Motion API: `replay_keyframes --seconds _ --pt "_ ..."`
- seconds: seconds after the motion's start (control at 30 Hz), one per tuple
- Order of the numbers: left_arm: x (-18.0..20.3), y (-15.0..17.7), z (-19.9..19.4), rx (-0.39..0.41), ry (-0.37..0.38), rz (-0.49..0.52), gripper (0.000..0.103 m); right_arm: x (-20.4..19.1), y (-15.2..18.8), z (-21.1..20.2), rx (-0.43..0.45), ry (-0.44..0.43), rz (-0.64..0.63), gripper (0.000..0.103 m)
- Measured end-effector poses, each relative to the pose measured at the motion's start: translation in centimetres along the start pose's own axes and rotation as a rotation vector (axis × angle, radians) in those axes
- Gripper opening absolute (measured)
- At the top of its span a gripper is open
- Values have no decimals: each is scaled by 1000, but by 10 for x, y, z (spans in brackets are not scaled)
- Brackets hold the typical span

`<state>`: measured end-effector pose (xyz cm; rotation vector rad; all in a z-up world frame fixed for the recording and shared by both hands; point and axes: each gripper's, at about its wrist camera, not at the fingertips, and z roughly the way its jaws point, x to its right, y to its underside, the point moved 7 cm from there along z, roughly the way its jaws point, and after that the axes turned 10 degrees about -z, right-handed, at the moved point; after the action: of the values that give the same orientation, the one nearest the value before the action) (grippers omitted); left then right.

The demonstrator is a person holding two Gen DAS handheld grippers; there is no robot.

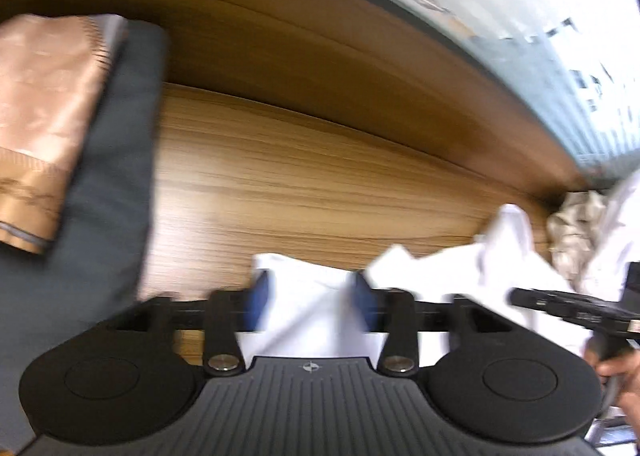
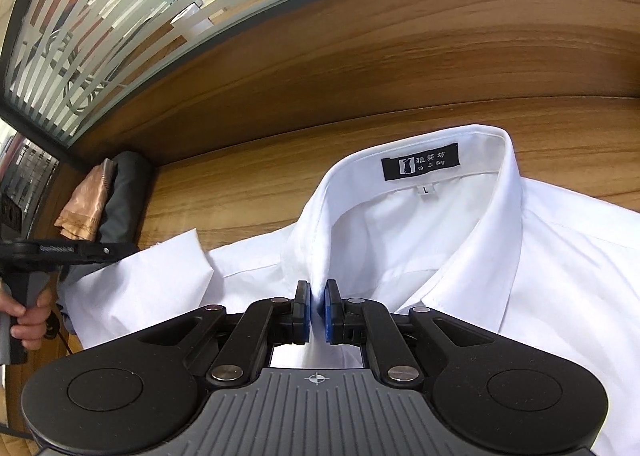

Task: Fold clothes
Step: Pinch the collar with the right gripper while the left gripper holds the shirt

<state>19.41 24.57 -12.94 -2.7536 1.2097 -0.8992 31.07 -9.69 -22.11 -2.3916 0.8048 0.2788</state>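
A white collared shirt (image 2: 460, 256) lies on the wooden table (image 2: 240, 192) with its collar open and a black label showing. My right gripper (image 2: 317, 298) is shut on the shirt's front edge just below the collar, white fabric pinched between its blue pads. My left gripper (image 1: 311, 296) hangs open over a loose white part of the shirt (image 1: 308, 308) that shows between its widely spaced pads; the view is blurred. In the right wrist view the left gripper (image 2: 126, 248) hovers over the folded-back sleeve (image 2: 160, 268), a hand (image 2: 28, 316) on its handle.
At the table's left end lies a peach satin cloth (image 1: 40, 116) on a dark grey folded garment (image 1: 116, 176). A crumpled beige patterned cloth (image 1: 576, 224) sits at the right by the wooden back panel (image 1: 320, 36). Frosted striped glass (image 2: 100, 16) rises behind.
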Motion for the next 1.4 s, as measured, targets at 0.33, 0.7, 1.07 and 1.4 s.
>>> replay_keyframes --seconds 0.33,0.7,1.07,1.4 --pt "2 36 -13 46 -14 -24 3 1 0 2 -1 -8 -9 9" --pt "-29 122 -161 469 -187 -313 3 -4 -1 0 35 -23 -14 9" --pt "-30 179 -168 590 -258 -387 44 -8 -3 3 17 -4 -78 9" --pt "-55 164 -137 539 -99 -531 39 -5 1 1 6 -8 -74 10"
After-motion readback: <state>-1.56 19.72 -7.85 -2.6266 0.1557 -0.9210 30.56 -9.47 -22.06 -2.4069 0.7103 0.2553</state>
